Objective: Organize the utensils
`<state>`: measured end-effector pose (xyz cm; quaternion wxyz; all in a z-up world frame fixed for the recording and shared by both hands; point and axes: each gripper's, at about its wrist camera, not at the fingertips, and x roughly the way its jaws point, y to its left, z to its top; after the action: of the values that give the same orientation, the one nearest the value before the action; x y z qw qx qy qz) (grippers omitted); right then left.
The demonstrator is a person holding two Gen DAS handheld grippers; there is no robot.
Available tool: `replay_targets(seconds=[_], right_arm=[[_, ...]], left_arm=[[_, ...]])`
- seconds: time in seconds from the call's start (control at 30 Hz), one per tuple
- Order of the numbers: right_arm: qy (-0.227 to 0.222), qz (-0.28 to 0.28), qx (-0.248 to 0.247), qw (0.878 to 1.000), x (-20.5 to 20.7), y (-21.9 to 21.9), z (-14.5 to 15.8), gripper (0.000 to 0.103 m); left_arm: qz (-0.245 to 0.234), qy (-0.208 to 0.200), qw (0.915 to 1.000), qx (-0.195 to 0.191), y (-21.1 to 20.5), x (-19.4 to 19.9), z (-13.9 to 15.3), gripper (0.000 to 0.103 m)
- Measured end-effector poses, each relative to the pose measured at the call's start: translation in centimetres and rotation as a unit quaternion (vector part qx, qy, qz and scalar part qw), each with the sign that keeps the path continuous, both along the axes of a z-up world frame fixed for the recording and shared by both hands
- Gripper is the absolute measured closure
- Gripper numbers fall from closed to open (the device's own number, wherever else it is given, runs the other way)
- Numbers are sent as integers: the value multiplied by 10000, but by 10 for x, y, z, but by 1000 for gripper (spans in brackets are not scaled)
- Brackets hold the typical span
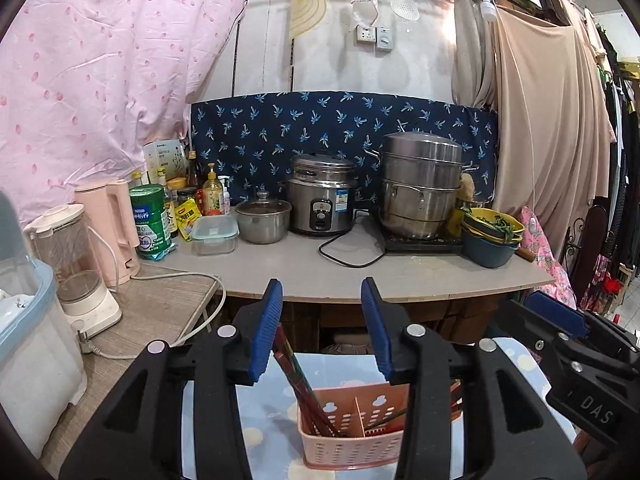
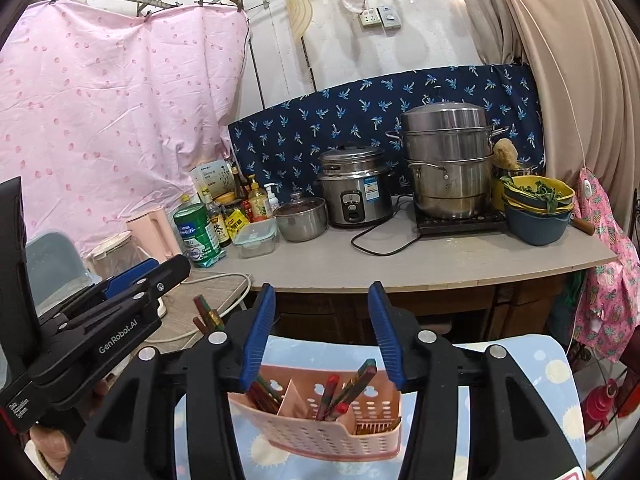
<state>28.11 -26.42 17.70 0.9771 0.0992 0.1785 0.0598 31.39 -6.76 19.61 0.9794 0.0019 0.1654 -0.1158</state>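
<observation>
Pink utensil caddy [image 1: 352,432] is seen just below and ahead of both grippers, on a blue-patterned cloth [image 2: 532,380]; chopsticks [image 1: 304,396] stand in its compartments, long axes leaning up toward the L side, w/ a second bunch [image 2: 344,392] nearer the R gripper. L gripper [image 1: 322,328] and R gripper [image 2: 322,332] are each held part-open, approx. halfway. Nothing is gripped or touched by either pair of pads

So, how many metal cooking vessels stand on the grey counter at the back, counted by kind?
Rice cooker: 1
Small saucepan with glass lid: 1
Tall stacked steamer pot: 1
Total: 3
</observation>
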Motion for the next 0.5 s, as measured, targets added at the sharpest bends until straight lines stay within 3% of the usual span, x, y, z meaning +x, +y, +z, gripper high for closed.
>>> replay_targets(seconds=[0.17,0.5], right_arm=[[35,9,-121,9999,-23,5,-6,45],[264,-20,-288,9992,-78,8,-27,40]], left_arm=[[42,80,9999,64,4,-21,-3,56],[65,345,9993,160,14,-73,-23,54]])
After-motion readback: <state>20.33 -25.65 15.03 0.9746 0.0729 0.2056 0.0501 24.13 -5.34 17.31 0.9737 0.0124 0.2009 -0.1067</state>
